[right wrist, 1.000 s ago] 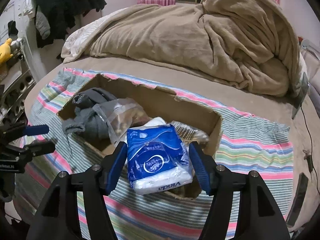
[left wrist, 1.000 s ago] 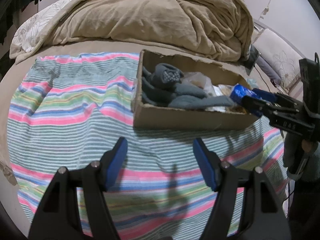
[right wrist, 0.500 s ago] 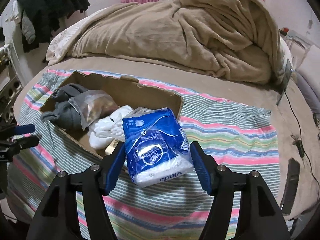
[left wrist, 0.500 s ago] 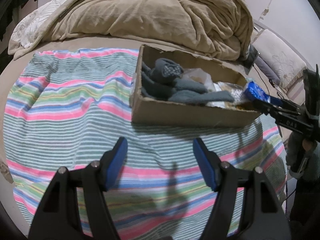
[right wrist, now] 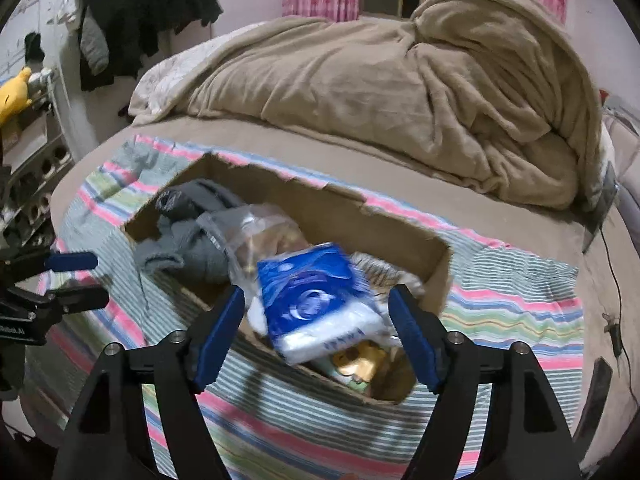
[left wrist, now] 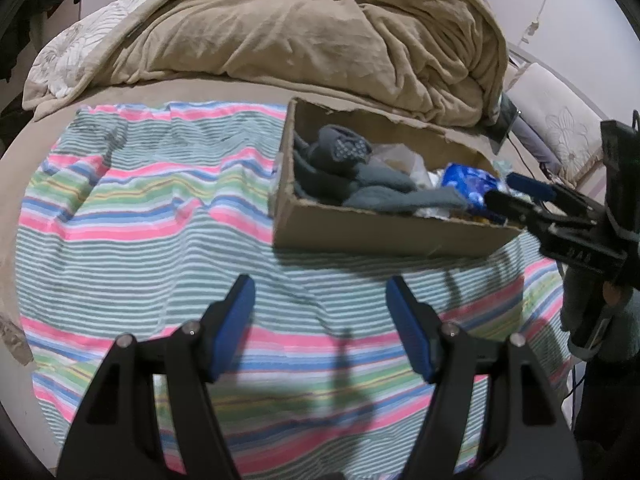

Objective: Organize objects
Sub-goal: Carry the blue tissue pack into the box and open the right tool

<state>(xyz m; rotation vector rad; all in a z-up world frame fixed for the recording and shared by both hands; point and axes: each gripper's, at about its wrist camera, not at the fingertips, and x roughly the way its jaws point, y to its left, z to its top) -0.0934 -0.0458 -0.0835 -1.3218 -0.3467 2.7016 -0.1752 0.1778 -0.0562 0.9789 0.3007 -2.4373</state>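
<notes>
A cardboard box point(left wrist: 384, 236) point(right wrist: 436, 280) sits on a striped towel on the bed. It holds grey socks point(left wrist: 360, 180) point(right wrist: 192, 248), a clear plastic bag point(right wrist: 260, 232) and small items. A blue and white tissue pack point(right wrist: 320, 300) point(left wrist: 468, 184) lies loose over the box's near end, blurred, with gaps to both fingers. My right gripper point(right wrist: 316, 332) point(left wrist: 516, 196) is open around it, over the box. My left gripper point(left wrist: 320, 328) point(right wrist: 76, 280) is open and empty above the towel, in front of the box.
The striped towel point(left wrist: 140, 216) covers the near bed. A rumpled tan blanket point(left wrist: 320, 40) point(right wrist: 400, 92) is heaped behind the box. Dark clothes point(right wrist: 140, 8) hang at the far left. A pillow point(left wrist: 556, 128) and a cable point(right wrist: 616, 288) lie to the right.
My right gripper swung back over the box and opened. The tissue pack left its grip and sits lower in the box. My left gripper stayed open and hardly moved.
</notes>
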